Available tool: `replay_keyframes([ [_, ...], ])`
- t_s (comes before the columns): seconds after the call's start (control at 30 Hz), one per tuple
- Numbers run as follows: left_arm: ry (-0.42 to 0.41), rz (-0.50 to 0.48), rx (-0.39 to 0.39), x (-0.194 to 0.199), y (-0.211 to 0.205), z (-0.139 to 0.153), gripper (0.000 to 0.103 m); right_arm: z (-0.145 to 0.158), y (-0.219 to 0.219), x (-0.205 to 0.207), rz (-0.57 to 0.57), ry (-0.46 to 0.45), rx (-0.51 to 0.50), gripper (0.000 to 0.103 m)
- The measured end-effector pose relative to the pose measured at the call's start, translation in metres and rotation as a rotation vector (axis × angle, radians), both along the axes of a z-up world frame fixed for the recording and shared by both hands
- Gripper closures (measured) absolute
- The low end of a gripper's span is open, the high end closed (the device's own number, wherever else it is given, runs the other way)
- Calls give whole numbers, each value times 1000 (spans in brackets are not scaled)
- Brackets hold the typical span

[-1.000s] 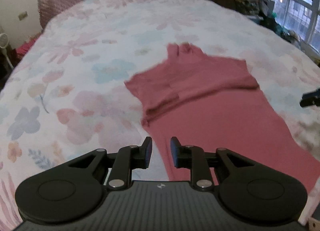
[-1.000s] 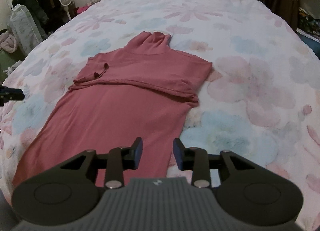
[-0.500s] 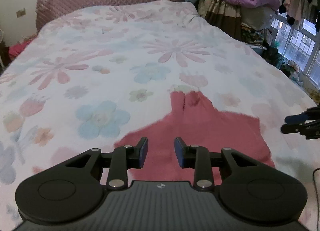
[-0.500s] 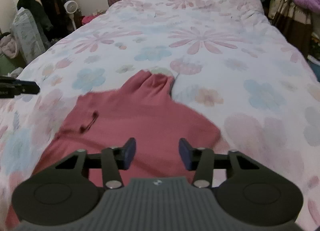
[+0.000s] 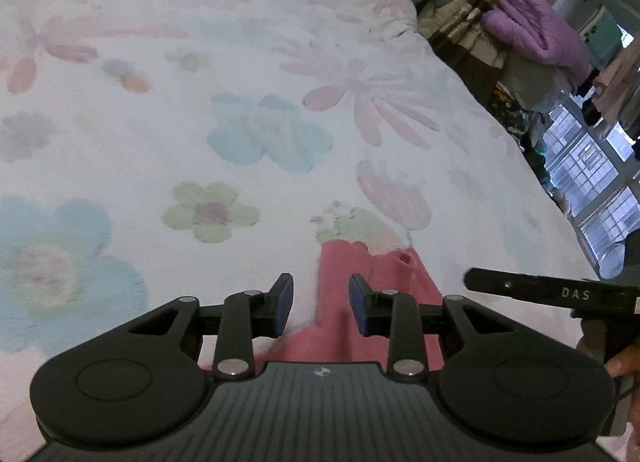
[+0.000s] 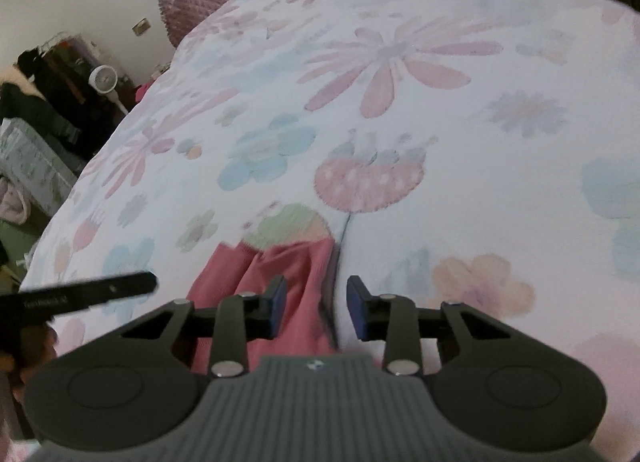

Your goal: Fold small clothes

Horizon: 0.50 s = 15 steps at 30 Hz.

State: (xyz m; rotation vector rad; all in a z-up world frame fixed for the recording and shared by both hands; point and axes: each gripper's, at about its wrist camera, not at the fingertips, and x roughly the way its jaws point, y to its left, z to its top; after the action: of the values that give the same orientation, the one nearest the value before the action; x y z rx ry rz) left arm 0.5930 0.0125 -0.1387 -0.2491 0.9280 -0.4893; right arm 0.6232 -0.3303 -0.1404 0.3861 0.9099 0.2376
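Pink top [image 5: 340, 302], collar bunched, lies on floral bedspread [image 5: 240, 122]

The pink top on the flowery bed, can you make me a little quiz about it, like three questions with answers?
1. True or false: the pink top lies on a bedspread printed with flowers.
2. Which part of the top shows just beyond both grippers? A) the high collar B) a pocket C) a zip
3. Fill in: past the bed in the left wrist view, a bundle of ______ bedding sits near the window.

Key:
1. True.
2. A. The collar lies ahead of the left gripper and the right gripper; the right one's jaws are closing, with no cloth pinched yet.
3. Purple.
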Motion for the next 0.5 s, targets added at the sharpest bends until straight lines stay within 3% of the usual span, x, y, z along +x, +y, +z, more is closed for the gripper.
replay_keyframes([
  [0.17, 65, 19, -62, 24, -6, -24, 66, -33, -5, 30, -49, 47, 97, 72],
  [0.23, 90, 35, -103, 30, -7, -28, 66, -42, -2, 37, -61, 65, 109, 78],
  [0.27, 107, 40, -123, 32, -7, -29, 66, -46, -1, 41, -63, 71, 115, 87],
  [0.33, 136, 45, -155, 35, -9, -32, 90, -51, 1, 45, -64, 73, 132, 99],
  [0.37, 140, 32, -166, 35, -9, -31, 94, -50, 3, 46, -59, 70, 139, 103],
  [0.5, 65, 7, -148, 22, -3, -13, 99, -33, 9, 39, -11, 25, 83, 103],
])
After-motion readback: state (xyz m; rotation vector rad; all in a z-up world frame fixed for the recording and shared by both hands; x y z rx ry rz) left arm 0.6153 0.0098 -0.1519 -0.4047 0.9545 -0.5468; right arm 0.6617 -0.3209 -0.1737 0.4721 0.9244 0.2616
